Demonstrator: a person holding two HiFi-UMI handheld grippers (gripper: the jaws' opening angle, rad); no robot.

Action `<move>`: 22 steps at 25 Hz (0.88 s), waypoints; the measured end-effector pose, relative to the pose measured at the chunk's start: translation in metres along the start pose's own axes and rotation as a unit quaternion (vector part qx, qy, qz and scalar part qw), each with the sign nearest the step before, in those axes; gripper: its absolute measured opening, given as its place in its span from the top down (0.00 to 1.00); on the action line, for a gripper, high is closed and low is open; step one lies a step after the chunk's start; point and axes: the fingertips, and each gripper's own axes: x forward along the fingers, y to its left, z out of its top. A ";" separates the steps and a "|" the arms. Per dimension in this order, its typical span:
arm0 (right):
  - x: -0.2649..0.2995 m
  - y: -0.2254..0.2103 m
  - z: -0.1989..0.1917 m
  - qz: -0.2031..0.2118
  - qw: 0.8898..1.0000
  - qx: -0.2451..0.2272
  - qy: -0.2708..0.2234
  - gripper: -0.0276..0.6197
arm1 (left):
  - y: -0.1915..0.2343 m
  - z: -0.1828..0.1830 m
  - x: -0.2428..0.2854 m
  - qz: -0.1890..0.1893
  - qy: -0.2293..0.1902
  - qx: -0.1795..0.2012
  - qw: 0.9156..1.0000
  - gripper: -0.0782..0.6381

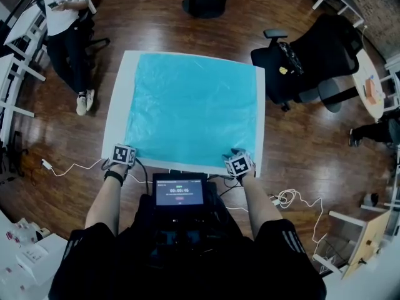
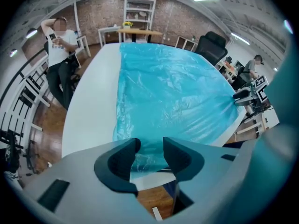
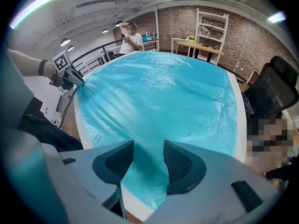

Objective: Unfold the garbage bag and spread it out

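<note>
The turquoise garbage bag (image 1: 194,108) lies spread flat over most of the white table (image 1: 119,99), lightly wrinkled. My left gripper (image 1: 125,150) sits at the bag's near left corner. In the left gripper view its jaws (image 2: 149,146) stand apart, with the crumpled bag corner (image 2: 147,160) showing in the gap and the pads not pressing on it. My right gripper (image 1: 237,161) is at the near right corner. Its jaws (image 3: 148,148) are also apart, just above the bag (image 3: 159,92), holding nothing.
A black office chair (image 1: 312,58) stands close to the table's right side. A person (image 1: 65,17) stands at the far left. White cables (image 1: 69,166) trail on the wooden floor on both sides. A screen device (image 1: 179,191) hangs at my chest.
</note>
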 end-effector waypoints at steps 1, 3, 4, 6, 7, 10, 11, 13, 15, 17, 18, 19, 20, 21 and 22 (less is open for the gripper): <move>0.000 0.000 0.000 0.002 1.000 0.003 -0.002 0.59 | 0.001 0.001 0.001 0.002 0.000 0.003 1.000 0.61; 0.001 0.001 0.000 0.003 1.000 0.007 -0.002 0.59 | 0.003 0.002 0.002 0.008 -0.002 0.010 1.000 0.61; 0.001 0.001 0.000 0.003 1.000 0.008 -0.002 0.59 | 0.004 0.002 0.002 0.008 -0.003 0.011 1.000 0.61; 0.001 0.002 0.000 0.002 1.000 0.010 0.000 0.59 | 0.004 0.002 0.001 0.005 -0.006 0.011 1.000 0.61; 0.000 0.002 -0.001 0.001 1.000 0.009 0.000 0.59 | 0.004 0.002 0.001 0.002 -0.008 0.011 1.000 0.61; 0.000 -0.001 0.000 -0.004 1.000 0.010 0.000 0.59 | 0.001 0.004 0.000 -0.008 -0.016 0.013 1.000 0.61; 0.000 -0.001 -0.001 -0.005 1.000 0.011 0.000 0.59 | 0.001 0.005 -0.001 -0.010 -0.018 0.014 1.000 0.60; 0.001 0.000 -0.002 -0.004 1.000 0.011 0.001 0.60 | 0.001 0.005 -0.004 -0.011 -0.023 0.017 1.000 0.59; 0.001 0.000 -0.002 -0.003 1.000 0.013 0.002 0.60 | 0.003 0.007 -0.009 -0.010 -0.030 0.022 0.999 0.59; 0.002 0.000 -0.002 -0.005 1.000 0.015 0.003 0.60 | 0.006 0.008 -0.013 -0.008 -0.034 0.026 0.999 0.59; 0.002 -0.001 -0.002 -0.007 1.000 0.015 0.003 0.60 | 0.008 0.008 -0.015 -0.007 -0.035 0.025 0.999 0.59; 0.002 -0.001 -0.002 -0.007 1.000 0.016 0.004 0.60 | 0.009 0.007 -0.017 -0.007 -0.036 0.024 0.999 0.59; 0.003 0.000 -0.003 -0.005 1.000 0.016 0.004 0.60 | 0.010 0.007 -0.020 -0.007 -0.038 0.024 0.999 0.59; 0.003 0.000 -0.003 -0.003 1.000 0.016 0.004 0.60 | 0.010 0.007 -0.023 -0.007 -0.041 0.023 0.999 0.59; 0.003 0.001 -0.002 0.000 1.000 0.017 0.002 0.60 | 0.011 0.007 -0.026 -0.006 -0.045 0.024 0.999 0.59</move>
